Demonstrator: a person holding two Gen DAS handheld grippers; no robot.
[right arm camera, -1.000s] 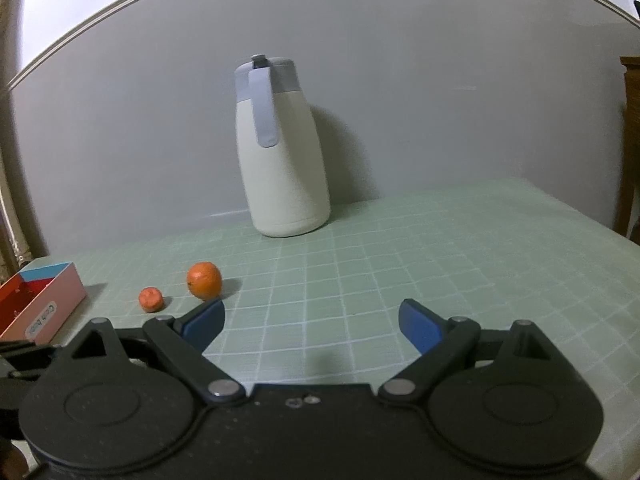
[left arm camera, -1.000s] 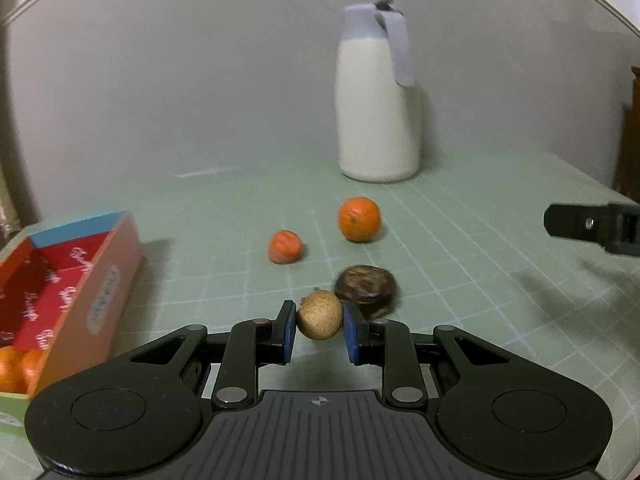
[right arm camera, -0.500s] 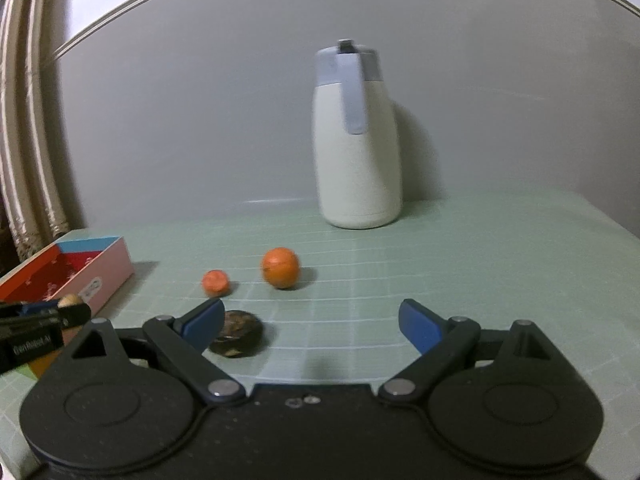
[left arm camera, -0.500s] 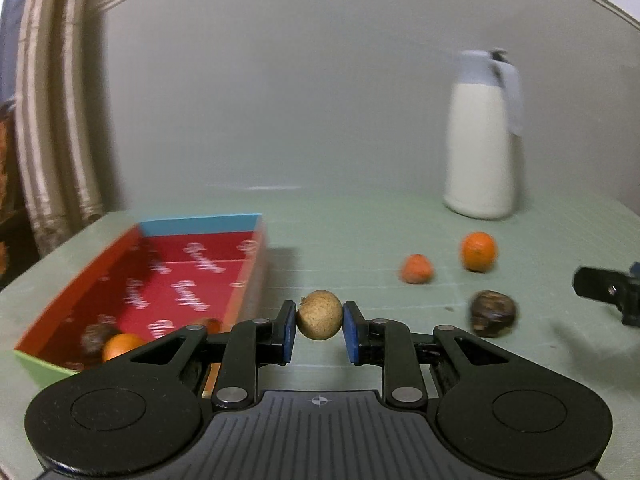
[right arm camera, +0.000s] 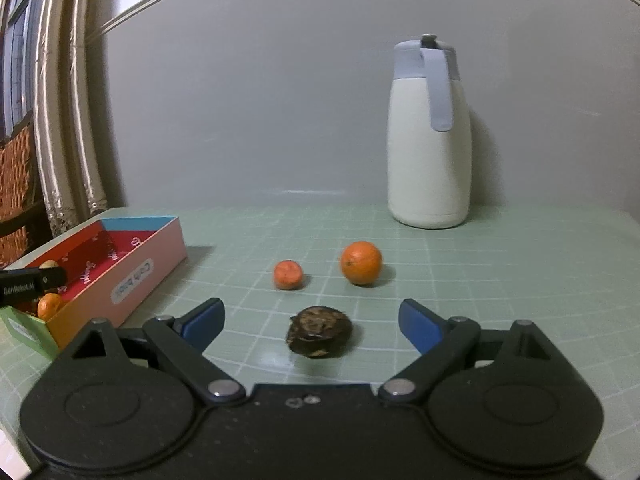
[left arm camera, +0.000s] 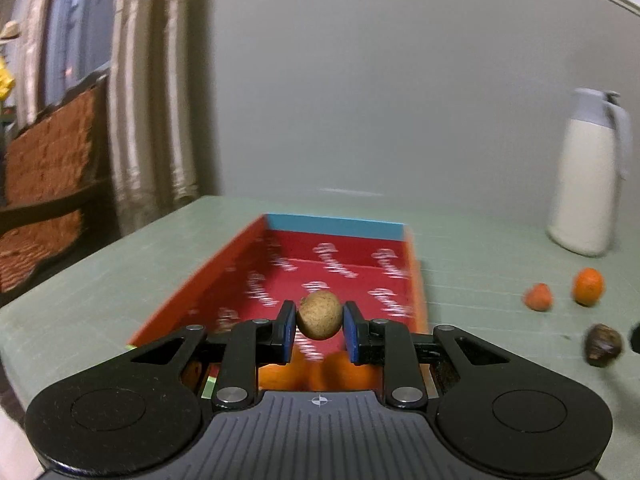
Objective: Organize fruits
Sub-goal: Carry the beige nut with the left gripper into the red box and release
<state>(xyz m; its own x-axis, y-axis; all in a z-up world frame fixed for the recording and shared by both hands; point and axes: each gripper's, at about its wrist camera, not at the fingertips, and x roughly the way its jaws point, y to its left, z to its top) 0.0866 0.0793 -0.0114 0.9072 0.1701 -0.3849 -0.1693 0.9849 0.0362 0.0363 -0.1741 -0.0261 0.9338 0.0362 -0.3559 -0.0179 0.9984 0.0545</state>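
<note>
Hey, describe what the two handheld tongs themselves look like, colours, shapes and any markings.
Both the left tongs and the right tongs are matte black, with two round disc housings, angular linkage arms with silver rivets, and blue pads on the fingers. The left body is ribbed with a small crosshair mark. White lettering, partly legible, runs along its side in the right view.

A white jug (right arm camera: 430,168) with a pale blue-grey lid and handle stands upright at the back of a green gridded table (right arm camera: 500,280), close to a plain grey wall (right arm camera: 260,100) — the handle faces the camera in the right wrist view. To the left, striped beige curtains (left arm camera: 152,100) hang beside a window (left arm camera: 70,20), with a brown woven chair (left arm camera: 48,168) below it — well apart from the jug (left arm camera: 588,184), which sits at the far right of the table (left arm camera: 100,300) in the left wrist view.
</note>
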